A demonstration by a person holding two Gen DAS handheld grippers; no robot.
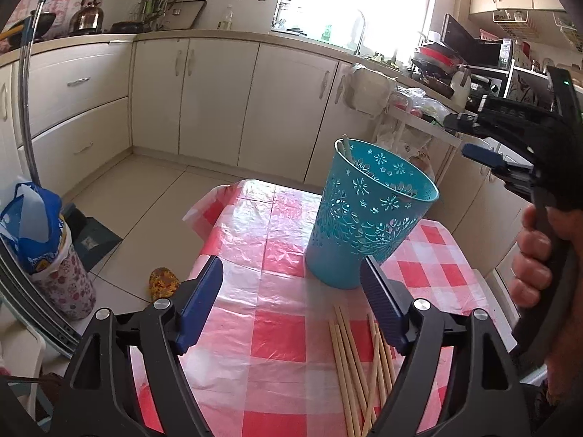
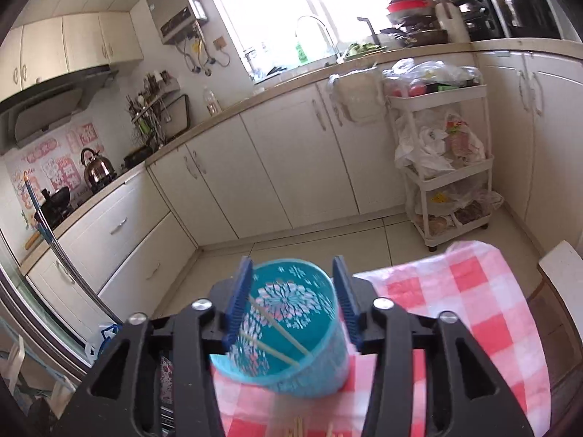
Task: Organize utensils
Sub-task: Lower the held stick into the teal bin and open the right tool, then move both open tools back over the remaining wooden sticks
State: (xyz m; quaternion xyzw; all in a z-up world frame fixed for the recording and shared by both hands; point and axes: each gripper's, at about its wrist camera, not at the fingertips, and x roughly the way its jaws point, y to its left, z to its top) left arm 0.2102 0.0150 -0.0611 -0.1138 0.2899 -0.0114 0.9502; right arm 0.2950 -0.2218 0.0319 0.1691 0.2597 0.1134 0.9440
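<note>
A teal perforated holder (image 1: 368, 218) stands on the red-and-white checked tablecloth (image 1: 269, 240). One chopstick tip (image 1: 345, 147) pokes above its far rim. Several loose wooden chopsticks (image 1: 351, 364) lie on the cloth by the right finger of my left gripper (image 1: 291, 291), which is open and empty in front of the holder. My right gripper (image 1: 461, 136) hovers to the right of the holder, a hand on its grip. In the right wrist view the right gripper (image 2: 291, 291) is open above the holder (image 2: 291, 375), and two chopsticks (image 2: 277, 331) lie slanted inside.
The table's far edge drops to a tiled floor (image 1: 138, 189). A floral bin with a blue bag (image 1: 47, 255) and a slipper (image 1: 162, 282) sit left of the table. A white trolley with bags (image 2: 437, 167) stands at the right, by the cabinets.
</note>
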